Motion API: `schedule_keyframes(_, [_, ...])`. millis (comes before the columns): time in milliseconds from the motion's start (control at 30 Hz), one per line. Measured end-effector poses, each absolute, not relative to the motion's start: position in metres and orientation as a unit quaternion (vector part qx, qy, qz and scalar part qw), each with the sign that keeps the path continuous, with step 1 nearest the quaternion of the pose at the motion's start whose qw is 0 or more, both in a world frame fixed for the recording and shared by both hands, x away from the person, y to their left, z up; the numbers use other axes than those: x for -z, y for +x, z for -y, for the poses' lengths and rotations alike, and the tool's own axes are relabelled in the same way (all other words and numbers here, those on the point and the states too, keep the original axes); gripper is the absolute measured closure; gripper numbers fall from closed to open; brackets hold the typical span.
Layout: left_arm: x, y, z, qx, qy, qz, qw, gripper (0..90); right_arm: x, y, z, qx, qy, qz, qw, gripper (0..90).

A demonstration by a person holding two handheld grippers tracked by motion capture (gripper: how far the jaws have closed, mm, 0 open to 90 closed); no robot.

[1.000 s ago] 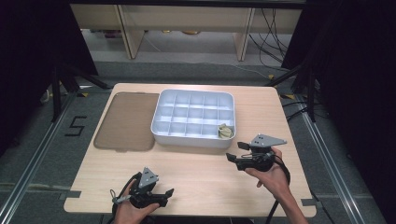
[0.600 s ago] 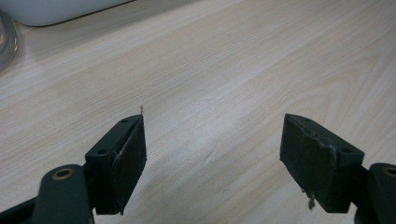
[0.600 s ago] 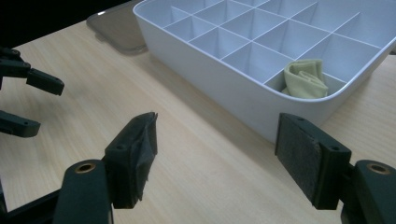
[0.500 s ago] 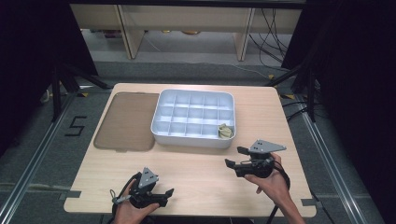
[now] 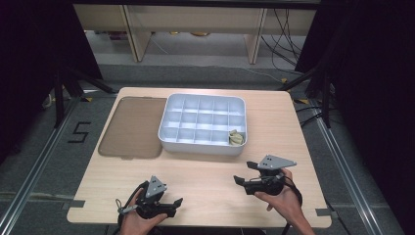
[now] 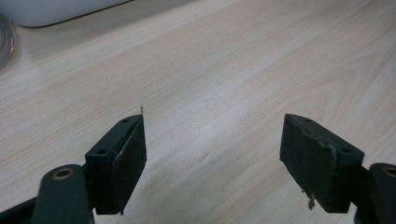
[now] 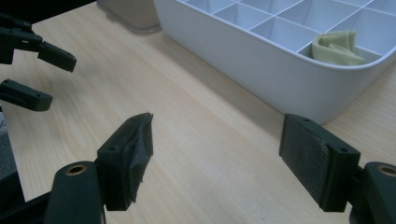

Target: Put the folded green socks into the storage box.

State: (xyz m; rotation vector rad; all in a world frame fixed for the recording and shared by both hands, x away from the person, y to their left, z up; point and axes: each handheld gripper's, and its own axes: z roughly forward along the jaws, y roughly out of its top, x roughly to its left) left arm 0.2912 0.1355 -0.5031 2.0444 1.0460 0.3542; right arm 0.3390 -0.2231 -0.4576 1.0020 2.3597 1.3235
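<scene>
Left hand-held gripper [image 5: 171, 202]: near left on the pale wooden counter [image 5: 205, 171], low by the near edge. Its jaws stand wide apart with nothing between them; the left gripper view has bare wood under them.

Right hand-held gripper [image 5: 242, 180]: near right, lifted a little, pointing left. Its jaws are also spread wide and hold nothing.

Folded yellow-green cloth [image 5: 236, 138]: it lies in the near right box of the white plastic tray with many little boxes [image 5: 166, 125]. In the right gripper view the cloth [image 7: 335, 47] sits just behind the tray's near wall [image 7: 261, 65].

White tray: in the middle of the counter, farther off than both grippers.

Flat brown see-through lid [image 5: 131, 126]: left of the tray, just beside it.

Step in hand: I think the cloth drop is done and the right hand is backing off.

How to do it well: keep the jaws apart, stay clear of the tray's wall so it does not get bumped, and bring the hand down gently to the near edge.

What changed: the right gripper has come nearer to the person and away from the tray. The left gripper, tray, cloth and lid have stayed put.
</scene>
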Motion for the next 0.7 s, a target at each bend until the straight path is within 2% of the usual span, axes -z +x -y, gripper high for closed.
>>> schedule_keyframes(200, [0.502, 0.291, -0.135, -0.144, 0.804, -0.412, 0.405, 22.4, 0.466, 0.335, 0.224, -0.452, 0.338, -0.818, 0.112, 25.6])
schedule_keyframes(267, [0.502, 0.292, -0.137, -0.15, 0.811, -0.404, 0.396, 22.4, 0.47, 0.332, 0.224, -0.448, 0.342, -0.817, 0.12, 25.4])
schedule_keyframes(367, [0.502, 0.291, -0.137, -0.145, 0.81, -0.406, 0.398, 22.4, 0.475, 0.328, 0.224, -0.439, 0.35, -0.821, 0.104, 25.1])
schedule_keyframes(633, [0.502, 0.29, -0.134, -0.14, 0.806, -0.413, 0.401, 22.4, 0.484, 0.322, 0.229, -0.436, 0.335, -0.829, 0.103, 23.2])
schedule_keyframes(700, [0.502, 0.29, -0.134, -0.138, 0.809, -0.409, 0.399, 22.4, 0.486, 0.319, 0.229, -0.434, 0.334, -0.832, 0.09, 22.2])
